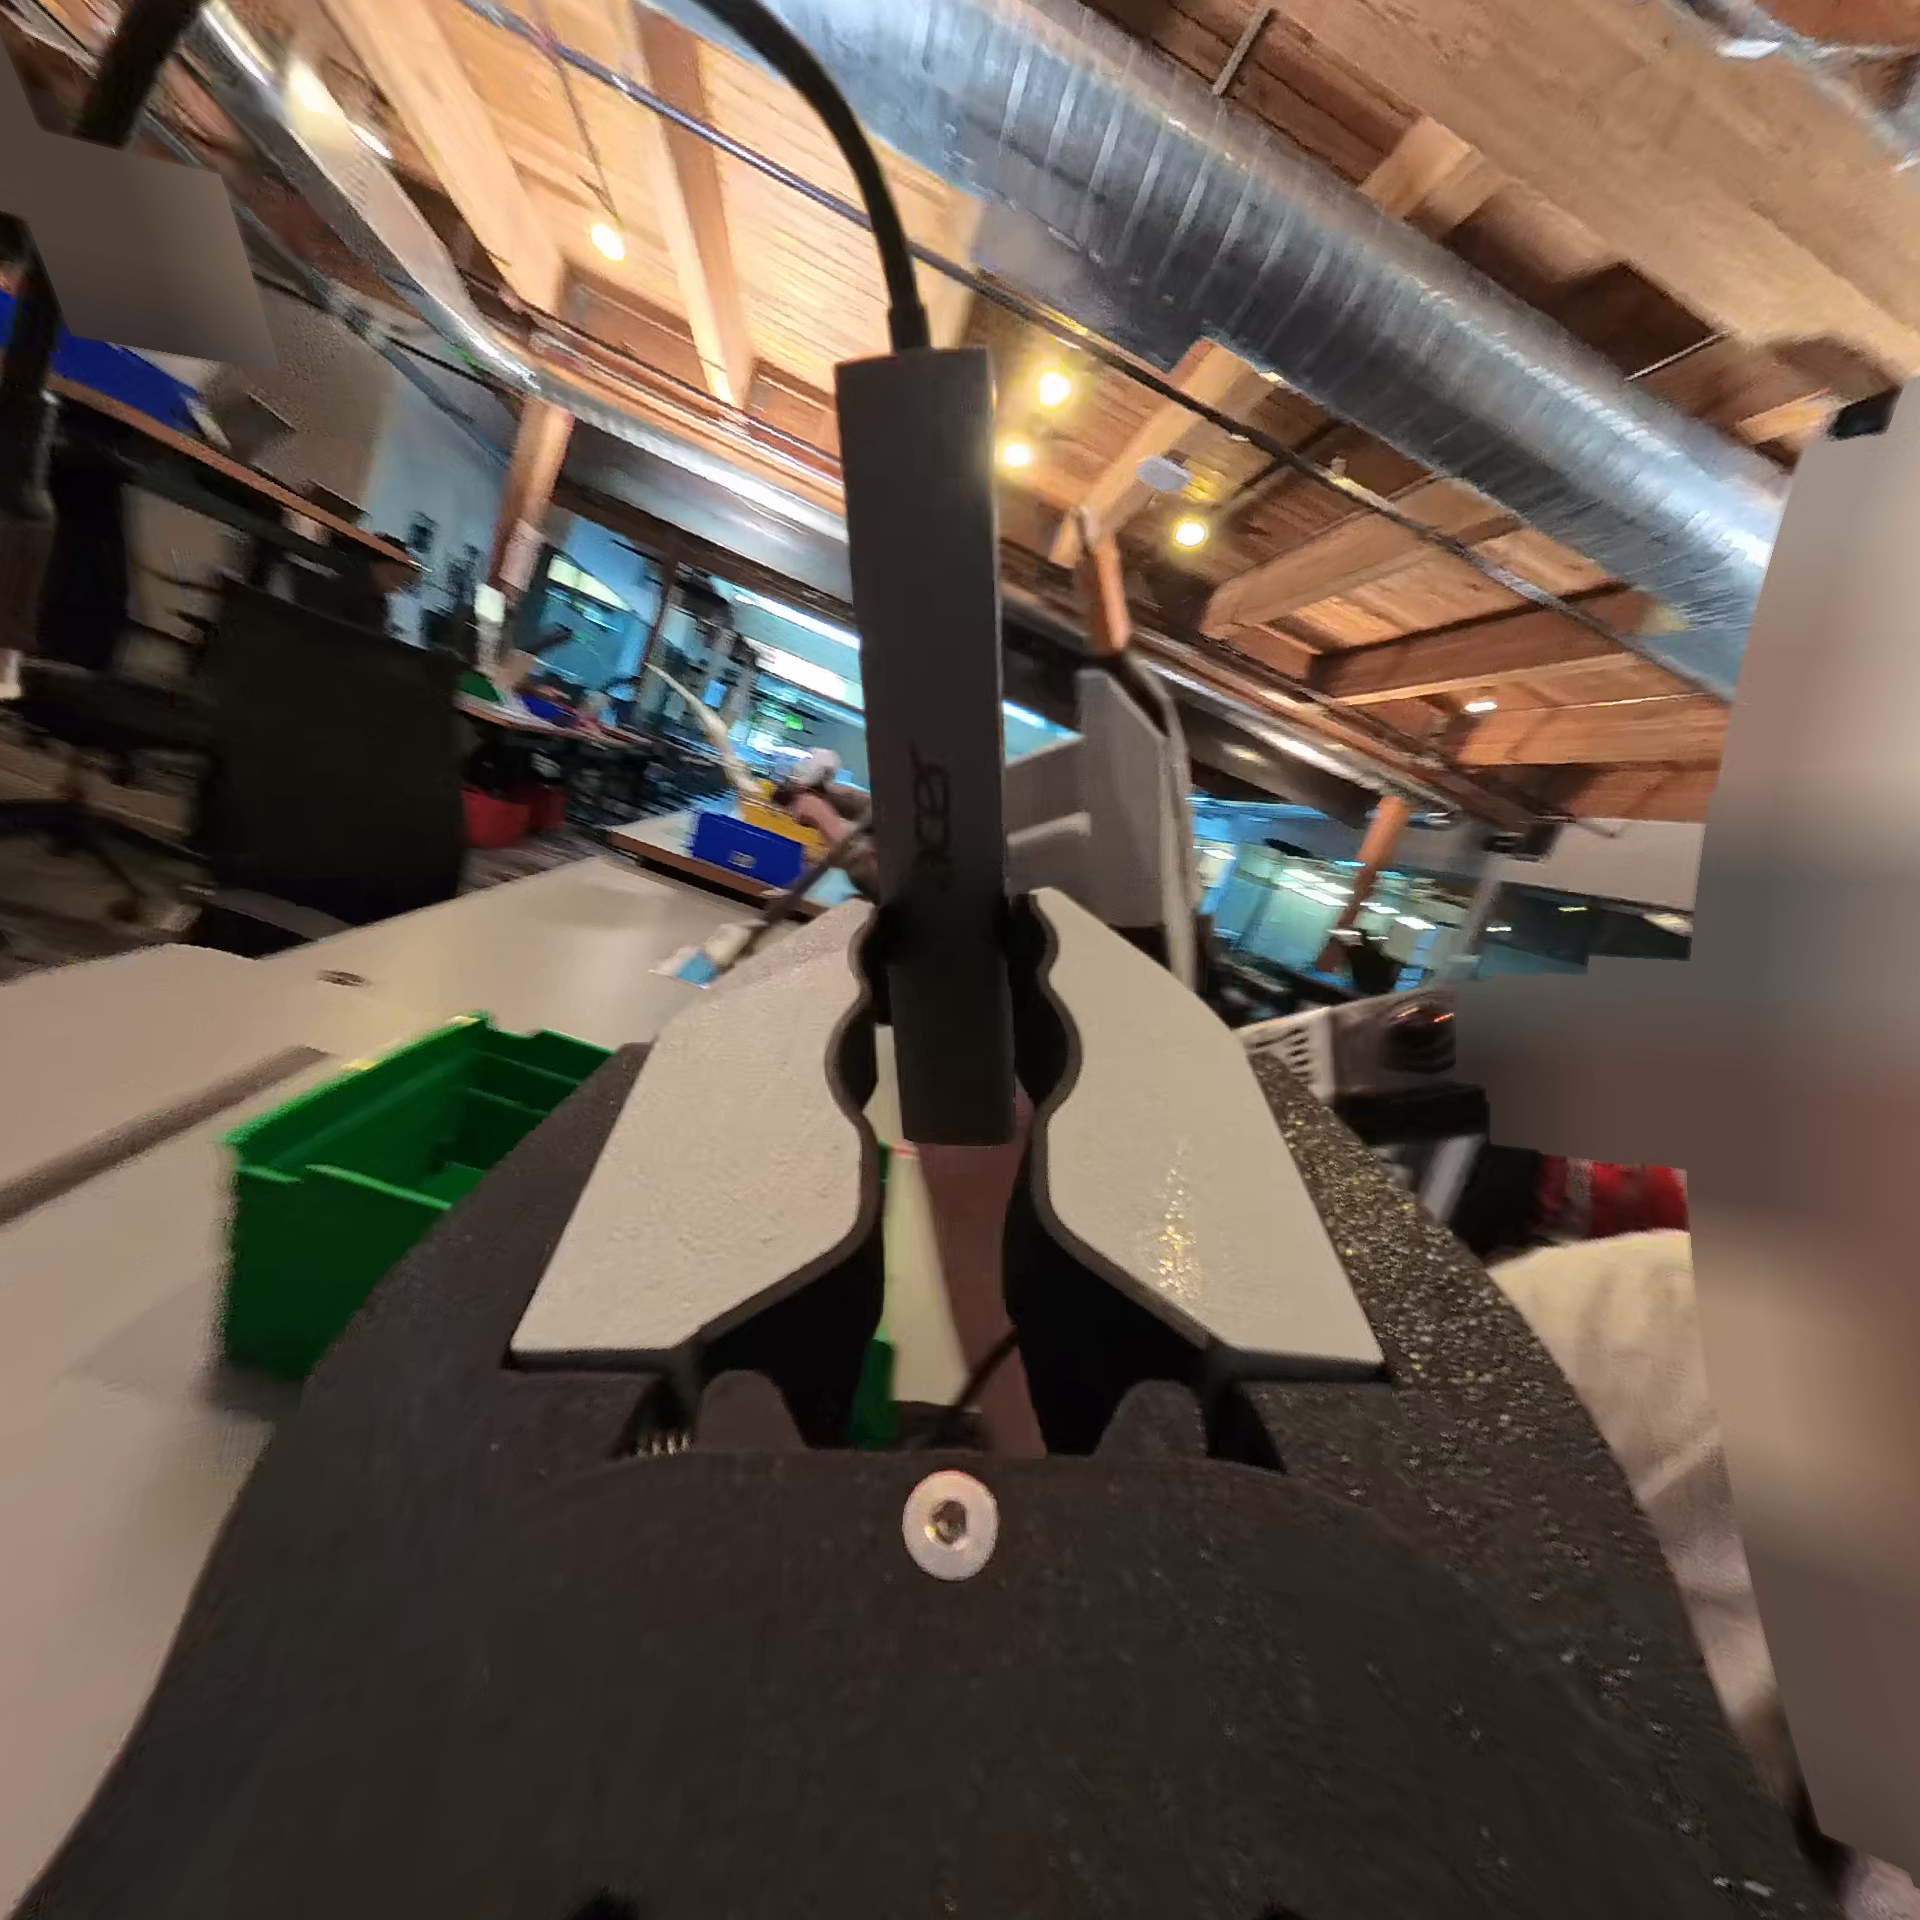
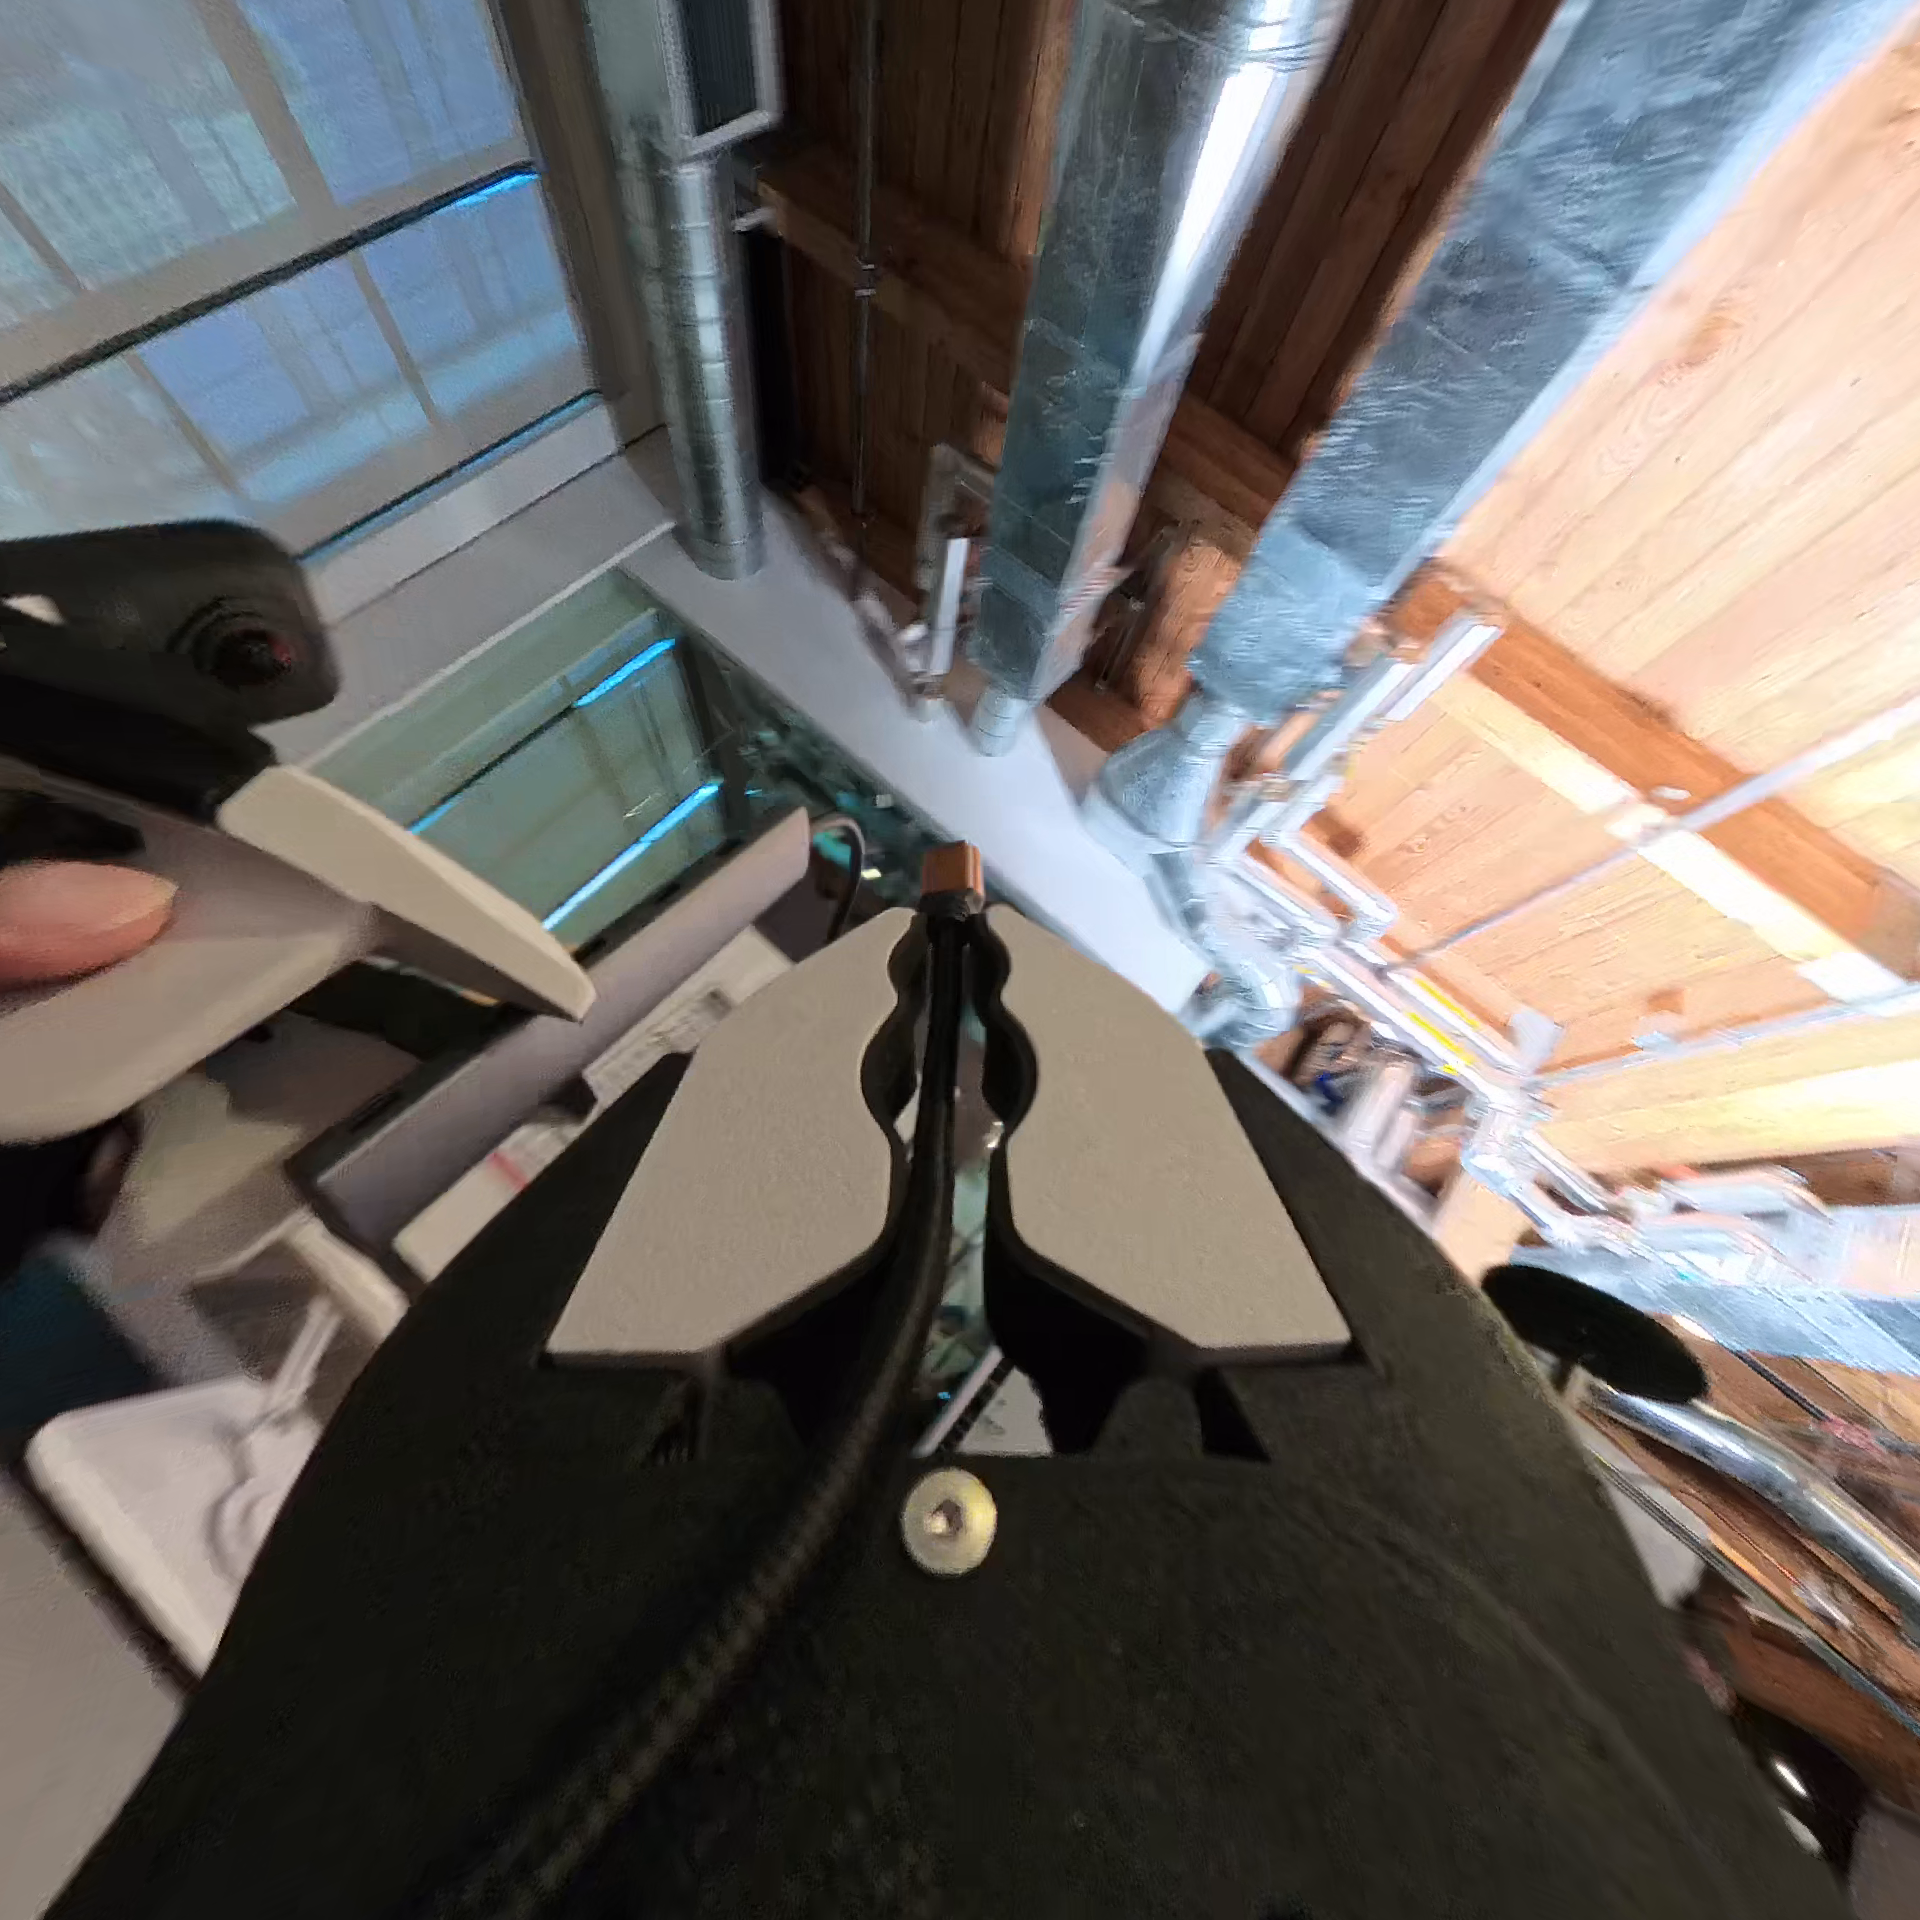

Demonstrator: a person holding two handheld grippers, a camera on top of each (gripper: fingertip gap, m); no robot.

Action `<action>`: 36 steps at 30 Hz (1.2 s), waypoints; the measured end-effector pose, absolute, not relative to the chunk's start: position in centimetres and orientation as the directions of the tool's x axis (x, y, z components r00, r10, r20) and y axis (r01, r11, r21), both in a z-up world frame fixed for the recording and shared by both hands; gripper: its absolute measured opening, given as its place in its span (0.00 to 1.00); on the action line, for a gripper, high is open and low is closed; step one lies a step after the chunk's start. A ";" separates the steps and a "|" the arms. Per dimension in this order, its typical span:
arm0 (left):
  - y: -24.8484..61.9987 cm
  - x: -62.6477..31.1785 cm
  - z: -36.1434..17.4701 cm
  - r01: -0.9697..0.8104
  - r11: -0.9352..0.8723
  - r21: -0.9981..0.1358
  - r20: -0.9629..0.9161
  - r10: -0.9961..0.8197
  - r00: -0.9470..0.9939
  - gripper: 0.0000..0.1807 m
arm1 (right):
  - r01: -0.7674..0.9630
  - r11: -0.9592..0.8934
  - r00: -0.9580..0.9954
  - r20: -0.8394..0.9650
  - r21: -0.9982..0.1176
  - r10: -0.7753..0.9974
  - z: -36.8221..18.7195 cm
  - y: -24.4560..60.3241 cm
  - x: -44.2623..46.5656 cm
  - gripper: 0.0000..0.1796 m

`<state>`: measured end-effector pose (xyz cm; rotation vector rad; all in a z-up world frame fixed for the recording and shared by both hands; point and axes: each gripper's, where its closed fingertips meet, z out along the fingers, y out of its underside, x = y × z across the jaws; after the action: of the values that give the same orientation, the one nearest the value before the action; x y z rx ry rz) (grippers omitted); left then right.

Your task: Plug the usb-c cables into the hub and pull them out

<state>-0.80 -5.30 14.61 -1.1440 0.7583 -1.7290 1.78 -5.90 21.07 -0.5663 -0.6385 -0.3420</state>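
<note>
My left gripper (image 1: 943,935) is shut on a dark grey slim hub (image 1: 928,665) and holds it upright, lifted off the table and pointing toward the ceiling. The hub's own black lead (image 1: 842,135) curves off its top end. My right gripper (image 2: 948,920) is shut on a black braided usb-c cable (image 2: 925,1174), just behind its copper-coloured plug (image 2: 953,870), which sticks out past the fingertips. The other gripper (image 2: 416,894), held by a hand, shows at the left of the right wrist view. The hub does not show in that view.
A green compartment bin (image 1: 343,1174) stands on the white table (image 1: 156,1060) at my left. A white basket (image 1: 1294,1029) and dark equipment sit at the right. Silver ducts (image 1: 1299,270) and wooden beams run overhead. Desks and blue bins lie farther back. My hands' fingertips stand some 7 centimeters from each other.
</note>
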 end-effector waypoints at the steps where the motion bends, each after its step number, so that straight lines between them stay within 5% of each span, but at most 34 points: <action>1: -4.4 -1.5 14.7 0.363 -0.357 -0.861 0.344 -0.933 -0.101 0.12 | 0.475 0.786 0.710 0.700 -0.396 -0.076 21.0 -6.0 1.2 0.04; 4: -2.4 -3.0 14.5 0.360 -0.177 -0.916 0.234 -0.965 0.121 0.13 | 0.590 0.706 0.493 0.868 -0.391 0.069 19.1 -6.2 -0.8 0.05; 9: -1.8 -2.9 13.9 0.264 -0.043 -0.964 0.117 -0.955 0.272 0.12 | 0.790 0.587 0.223 0.975 -0.177 -0.006 16.2 -6.0 -1.7 0.05; 36: -2.2 -1.1 12.5 0.132 0.078 -0.988 -0.027 -0.937 0.349 0.12 | 0.808 0.528 0.273 0.960 -0.262 0.059 15.8 -4.7 -1.6 0.05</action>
<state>-1.11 -2.22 12.49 -1.2133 0.8712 -0.9748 -1.59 -4.73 15.84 -0.9006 -1.2036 -0.6079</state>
